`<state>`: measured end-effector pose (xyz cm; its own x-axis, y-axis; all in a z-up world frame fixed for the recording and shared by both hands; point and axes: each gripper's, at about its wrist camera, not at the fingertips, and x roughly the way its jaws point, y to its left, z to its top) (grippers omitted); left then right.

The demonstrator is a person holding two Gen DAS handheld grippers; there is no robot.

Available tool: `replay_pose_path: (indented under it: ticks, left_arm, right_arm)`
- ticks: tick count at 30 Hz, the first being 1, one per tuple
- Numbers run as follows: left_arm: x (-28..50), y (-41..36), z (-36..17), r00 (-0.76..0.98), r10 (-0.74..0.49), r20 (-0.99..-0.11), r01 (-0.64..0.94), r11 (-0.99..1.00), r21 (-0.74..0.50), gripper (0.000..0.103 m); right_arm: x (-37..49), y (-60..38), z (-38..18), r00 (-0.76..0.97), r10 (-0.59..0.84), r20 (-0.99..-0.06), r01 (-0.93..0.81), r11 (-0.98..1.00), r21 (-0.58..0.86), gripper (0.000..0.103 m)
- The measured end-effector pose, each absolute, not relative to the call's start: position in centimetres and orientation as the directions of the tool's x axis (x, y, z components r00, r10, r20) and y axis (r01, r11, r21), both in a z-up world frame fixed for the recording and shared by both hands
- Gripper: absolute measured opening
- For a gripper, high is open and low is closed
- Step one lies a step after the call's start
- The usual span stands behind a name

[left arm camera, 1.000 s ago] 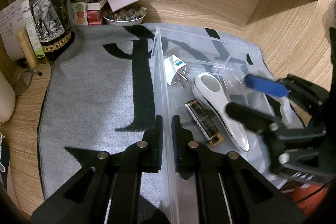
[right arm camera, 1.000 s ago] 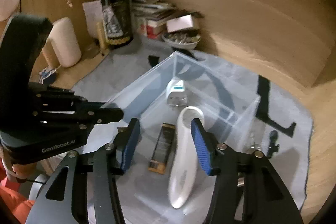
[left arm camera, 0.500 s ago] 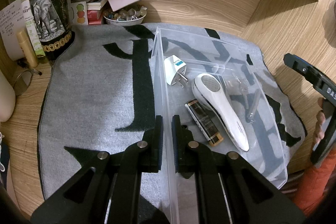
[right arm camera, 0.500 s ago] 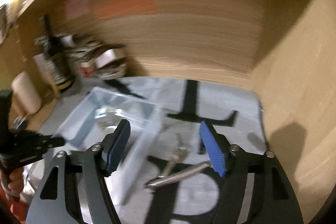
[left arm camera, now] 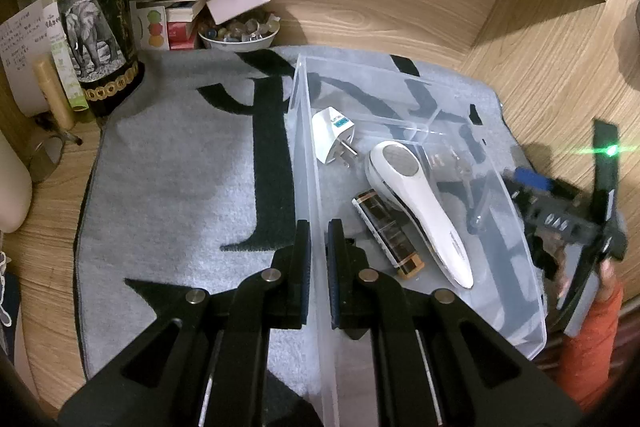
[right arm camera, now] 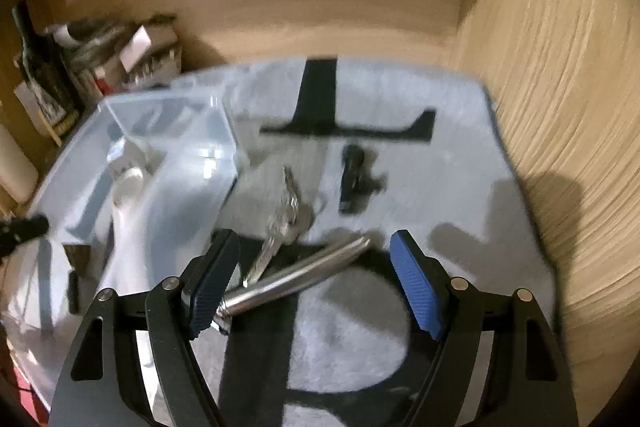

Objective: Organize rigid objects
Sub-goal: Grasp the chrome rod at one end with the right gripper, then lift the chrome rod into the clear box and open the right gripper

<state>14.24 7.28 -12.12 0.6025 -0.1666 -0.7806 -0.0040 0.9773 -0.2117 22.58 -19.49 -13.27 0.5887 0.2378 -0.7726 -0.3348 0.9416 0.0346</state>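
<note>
Bin: clear plastic storage bin [left arm camera: 400,99] sat on the grey mat [left arm camera: 180,167], and everything below is placed relative to it.
Left gripper [left arm camera: 318,247]: jaws were pinched together on the bin's near side wall, one finger outside it and one inside, so it was clamped on the wall.
Right gripper [right arm camera: 316,283]: jaws stood well apart and had just been opening wider, nothing pressed between the blue pads [right arm camera: 416,287]. It hovered over the mat just outside the bin's far side wall.
Metal tube [right arm camera: 296,275]: shiny silver cylinder lying flat on the mat outside the bin, slanting across the gap between the right jaws, its threaded end right by the left-side pad. Can't tell if it actually touched the pad, too blurry.
Keys [right arm camera: 280,223]: silvery bunch on the mat just beyond the tube, close beside the bin wall.
Black thing [right arm camera: 354,179]: small dark item farther out on the mat from the bin, too blurred to name.
Inside the bin: white plug adapter [left arm camera: 334,135] toward the back, white handheld device [left arm camera: 416,203] with a round grey face lying lengthwise, and a dark bar with gold ends [left arm camera: 388,233] just beside it.
Bottle [left arm camera: 96,19]: dark wine bottle with an elephant label, well apart from the bin, off the mat's far corner.
</note>
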Motion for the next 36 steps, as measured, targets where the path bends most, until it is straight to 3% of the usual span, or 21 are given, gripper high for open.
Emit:
replay_pose_path:
  ticks: [3, 5, 11, 22, 36]
  left_arm:
    - [14.2, 7.2, -12.1, 0.602, -0.165, -0.782, -0.004, 0.978, -0.209, 0.008]
    - [14.2, 7.2, -12.1, 0.602, -0.165, -0.782, -0.005, 0.978, -0.211, 0.008]
    - [14.1, 7.2, -12.0, 0.606, -0.163, -0.779, -0.01, 0.977, -0.212, 0.008]
    - [13.9, 7.3, -12.1, 0.604, -0.171, -0.779, -0.005, 0.976, -0.218, 0.008]
    - [13.7, 7.1, -11.9, 0.609, -0.167, -0.776, -0.007, 0.977, -0.215, 0.008]
  right_arm:
    - [22.6, -19.4, -15.0, 0.549, 0.244, -0.8, -0.337, 0.94, 0.055, 0.062]
    - [22.5, -19.7, -15.8, 0.528, 0.258, -0.809, -0.339, 0.938, 0.078, 0.047]
    - [22.3, -21.7, -15.5, 0.562, 0.243, -0.79, -0.296, 0.952, 0.082, 0.016]
    - [21.8, -21.9, -13.9, 0.598, 0.232, -0.767, -0.289, 0.955, 0.064, 0.014]
    - [19.7, -19.3, -6.7, 0.718, 0.32, -0.618, -0.389, 0.921, 0.026, 0.014]
